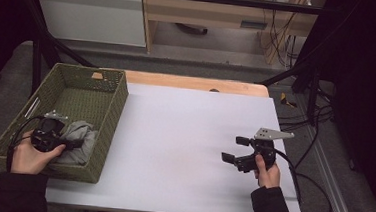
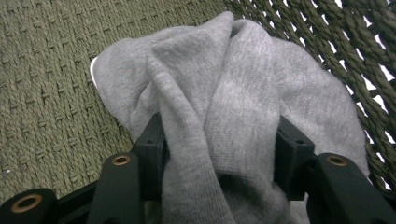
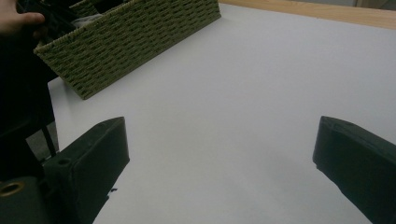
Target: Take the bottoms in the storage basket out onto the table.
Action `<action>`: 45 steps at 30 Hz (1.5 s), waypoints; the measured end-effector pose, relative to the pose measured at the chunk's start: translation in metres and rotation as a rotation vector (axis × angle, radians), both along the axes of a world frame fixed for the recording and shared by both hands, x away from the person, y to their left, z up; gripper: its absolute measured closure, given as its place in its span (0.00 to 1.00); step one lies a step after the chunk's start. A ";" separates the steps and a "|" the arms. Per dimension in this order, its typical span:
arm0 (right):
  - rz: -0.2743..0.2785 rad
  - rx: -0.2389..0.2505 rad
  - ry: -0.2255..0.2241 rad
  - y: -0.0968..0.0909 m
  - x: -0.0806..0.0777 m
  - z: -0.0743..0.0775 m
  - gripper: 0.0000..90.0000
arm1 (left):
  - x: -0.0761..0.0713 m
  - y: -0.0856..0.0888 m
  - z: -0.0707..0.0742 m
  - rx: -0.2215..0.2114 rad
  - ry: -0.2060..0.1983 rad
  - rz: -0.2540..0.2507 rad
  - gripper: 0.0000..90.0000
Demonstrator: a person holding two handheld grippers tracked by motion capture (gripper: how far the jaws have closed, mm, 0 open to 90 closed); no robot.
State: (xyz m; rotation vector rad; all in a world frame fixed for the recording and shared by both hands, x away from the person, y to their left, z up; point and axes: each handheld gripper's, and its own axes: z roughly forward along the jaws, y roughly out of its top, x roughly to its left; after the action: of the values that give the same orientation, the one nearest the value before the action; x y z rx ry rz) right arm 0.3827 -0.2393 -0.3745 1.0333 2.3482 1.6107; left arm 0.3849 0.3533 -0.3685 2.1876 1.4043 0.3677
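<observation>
Pinching a bunched grey sock between the two black jaws of the left gripper, deep in the near right corner of the green woven basket at the table's left edge. Pressing on the fold from both sides, with the knit pulled up into a ridge and the rest slumping against the basket's right wall. Holding the right gripper with jaws spread wide and nothing between them, hovering over the bare white table top near its right edge, well apart from the basket.

Risking, as a judgement, a thin hold: gripping a loose fold and not the whole sock, so possibly letting the fabric slide out once lifting starts. Also risking a snag, with the knit lying against the open weave of the wall and a jaw tip sitting close to it, likely dragging or tipping the light basket if pulling sideways. Lifting straight up, clear of the rim, looking safer before carrying anything across the table.
</observation>
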 end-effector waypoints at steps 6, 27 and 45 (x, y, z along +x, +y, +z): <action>0.000 -0.001 0.000 0.000 0.000 0.000 0.04 | 0.000 0.000 0.001 -0.006 0.002 0.007 0.59; 0.003 -0.001 0.002 0.000 0.000 0.000 0.04 | -0.004 0.004 0.010 -0.036 -0.004 0.018 0.67; 0.003 0.001 0.001 0.000 0.000 0.000 0.04 | -0.011 0.008 0.023 -0.064 -0.056 0.026 0.68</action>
State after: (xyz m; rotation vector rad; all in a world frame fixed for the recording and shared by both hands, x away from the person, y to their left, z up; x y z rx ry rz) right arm 0.3829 -0.2398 -0.3742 1.0315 2.3516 1.6130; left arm 0.3734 0.3609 -0.3455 2.0938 1.3963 0.3858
